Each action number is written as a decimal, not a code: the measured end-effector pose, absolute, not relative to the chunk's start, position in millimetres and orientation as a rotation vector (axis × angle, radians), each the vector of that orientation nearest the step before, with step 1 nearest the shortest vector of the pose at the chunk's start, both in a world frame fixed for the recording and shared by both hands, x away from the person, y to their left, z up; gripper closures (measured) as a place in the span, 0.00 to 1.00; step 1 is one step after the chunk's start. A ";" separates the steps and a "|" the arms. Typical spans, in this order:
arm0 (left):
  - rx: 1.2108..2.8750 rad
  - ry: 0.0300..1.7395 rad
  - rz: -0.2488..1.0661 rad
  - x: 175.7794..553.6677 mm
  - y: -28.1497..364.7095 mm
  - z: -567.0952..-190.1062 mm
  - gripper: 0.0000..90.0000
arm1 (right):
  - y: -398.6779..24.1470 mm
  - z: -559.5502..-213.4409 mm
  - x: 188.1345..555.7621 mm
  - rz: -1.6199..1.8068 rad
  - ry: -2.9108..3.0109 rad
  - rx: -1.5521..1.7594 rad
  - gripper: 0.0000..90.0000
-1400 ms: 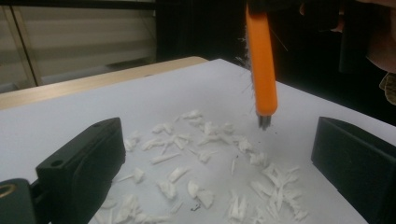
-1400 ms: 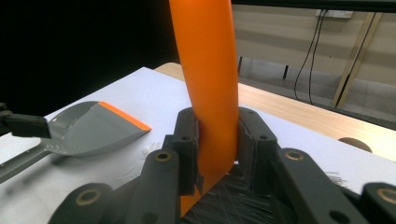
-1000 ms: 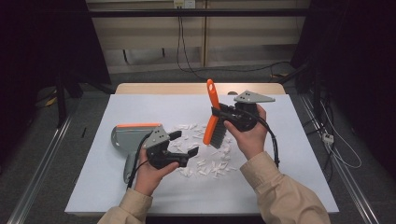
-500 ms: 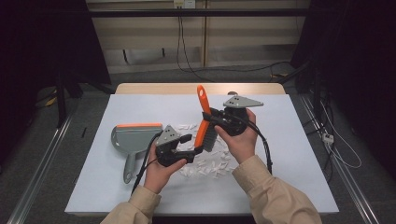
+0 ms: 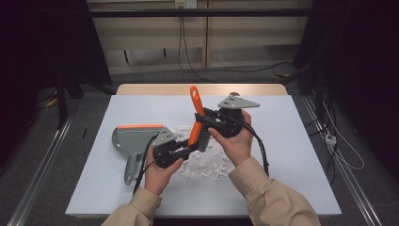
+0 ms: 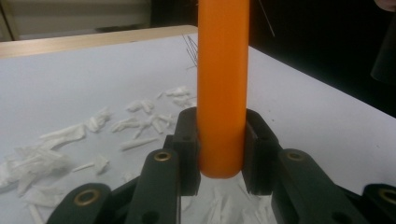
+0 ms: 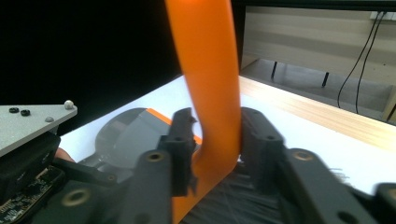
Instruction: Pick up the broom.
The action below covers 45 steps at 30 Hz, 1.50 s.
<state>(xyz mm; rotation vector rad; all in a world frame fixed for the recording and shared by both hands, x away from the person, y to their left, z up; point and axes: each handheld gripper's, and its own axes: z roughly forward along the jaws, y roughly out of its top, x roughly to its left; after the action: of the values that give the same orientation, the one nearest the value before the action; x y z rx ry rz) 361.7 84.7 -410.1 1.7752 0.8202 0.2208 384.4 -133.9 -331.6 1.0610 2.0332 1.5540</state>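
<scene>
Above the middle of the white-covered table, the brush stands nearly upright between the two grippers, its orange handle rising to a hanging hole and its dark bristles low, just over the scattered white paper scraps. The left gripper, which stood apart from the brush a second ago with jaws spread, has come in from the left, and its jaws have just been closing; in the left gripper view they now pinch the orange handle on both sides. The right gripper, which has carried the brush leftward, has just been loosening; in the right gripper view the handle sits between its jaws with a sliver of slack on the left, so I judge that grip easing off. This reads as a handover, the brush passing to the left hand. The grey dustpan with its orange lip lies flat just left of the left gripper, well placed for sweeping the scraps in.
</scene>
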 end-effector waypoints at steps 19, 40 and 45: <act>1.643 0.870 0.480 348.2 87.4 -398.0 0.79 | -109.0 -358.0 381.9 1.669 1.911 1.463 0.43; 1.656 0.838 0.549 336.2 76.3 -393.3 0.46 | -118.9 -332.4 392.8 1.650 1.877 1.542 0.78; 1.653 0.863 0.499 342.9 86.4 -393.8 0.30 | -136.0 -333.2 396.9 1.553 1.945 1.474 0.78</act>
<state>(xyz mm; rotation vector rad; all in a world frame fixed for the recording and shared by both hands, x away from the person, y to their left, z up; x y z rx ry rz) 342.9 86.4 -393.8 1.6530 0.8635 0.4990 396.9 -136.0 -333.2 1.4742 1.9454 1.5525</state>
